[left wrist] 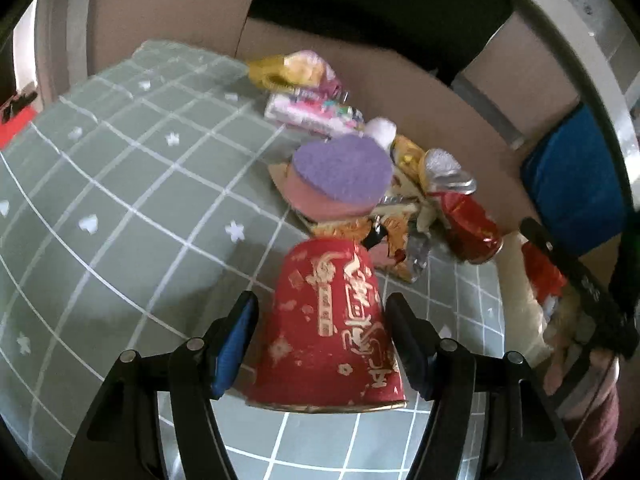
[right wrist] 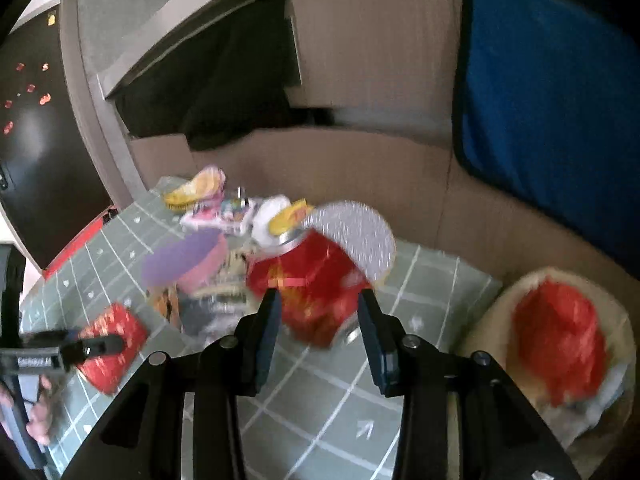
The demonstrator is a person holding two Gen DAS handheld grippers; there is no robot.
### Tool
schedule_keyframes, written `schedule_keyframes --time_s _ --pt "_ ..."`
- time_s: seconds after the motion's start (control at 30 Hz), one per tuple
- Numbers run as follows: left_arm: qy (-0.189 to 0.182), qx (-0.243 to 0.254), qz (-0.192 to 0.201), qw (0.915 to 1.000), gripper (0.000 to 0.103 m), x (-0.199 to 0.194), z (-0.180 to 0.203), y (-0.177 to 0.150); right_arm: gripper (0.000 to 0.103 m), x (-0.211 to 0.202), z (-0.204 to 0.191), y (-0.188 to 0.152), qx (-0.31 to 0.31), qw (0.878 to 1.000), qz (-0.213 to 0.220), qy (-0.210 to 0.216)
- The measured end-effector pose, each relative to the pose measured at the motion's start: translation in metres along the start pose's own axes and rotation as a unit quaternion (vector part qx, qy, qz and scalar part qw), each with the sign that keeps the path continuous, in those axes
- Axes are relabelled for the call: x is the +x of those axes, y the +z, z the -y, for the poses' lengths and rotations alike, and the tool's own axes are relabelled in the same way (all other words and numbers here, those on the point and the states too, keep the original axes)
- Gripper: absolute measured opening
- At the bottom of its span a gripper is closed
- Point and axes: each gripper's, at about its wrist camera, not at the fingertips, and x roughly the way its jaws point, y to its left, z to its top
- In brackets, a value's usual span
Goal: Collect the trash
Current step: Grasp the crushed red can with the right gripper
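Left gripper: jaws spread on either side of the red cup, which lies on the table near its front edge, rim toward the camera. A gap shows at the left pad; whether the right pad touches cannot be told. The cup is not gripped.

Right gripper: jaws spread around the red can, which lies tilted on the table toward the right edge, beside the litter pile. The picture is blurred, but gaps appear on both sides, so the can is judged not yet pinched.

Hazards:
- The cup is thin paper and tapered. Closing hard would crush it; closing near the narrow end could squeeze it forward out of the pads.
- The can is round and glossy. An off-centre pinch could roll it into the purple sponge and the wrappers behind it.
- The silver lid hangs on the can's upper side and may catch or fall.
- The bin at the right edge already holds red trash; a loose grip could drop the can short of it.

Pose: both grippers slope downward toward the table, fingers forward, each straddling its item. In the right view the left gripper enters low from the left edge, a hand behind it.
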Motion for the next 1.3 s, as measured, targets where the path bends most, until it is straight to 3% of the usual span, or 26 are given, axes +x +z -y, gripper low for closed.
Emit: schedule_keyframes --time_s 0.13,0.27,0.4,0.53,0.67,0.93,1.3 --pt "0.006 0.025 0.024 0.9994 0.066 -0.014 0.007 0.007 0.040 0.025 0.019 0.012 0.052 0.998 -0.026 0.015" --pt "0.004 0.021 0.030 0.9993 0.066 -0.018 0.005 0.005 0.043 0.060 0.031 0.002 0.082 0.995 -0.059 -0.006" --pt "0.003 0.028 0.028 0.9992 0.066 -0.017 0.006 0.002 0.055 0.076 0.027 -0.006 0.096 0.993 -0.070 0.020" --pt "0.001 0.032 0.037 0.9988 0.066 -0.022 0.009 0.000 0.056 0.092 0.027 -0.013 0.128 0.983 -0.108 0.072" --pt "-0.004 0.015 0.035 0.9993 0.066 -0.023 0.004 -0.001 0.055 0.080 0.023 -0.015 0.110 0.987 -0.110 0.051" --pt "-0.014 -0.002 0.019 0.9997 0.066 -0.016 0.001 -0.006 0.055 0.013 0.003 -0.033 0.042 0.994 -0.100 -0.012" --pt "-0.040 -0.004 0.022 0.9990 0.066 -0.052 0.001 -0.011 0.055 -0.004 -0.003 -0.050 0.056 0.993 -0.104 -0.001"
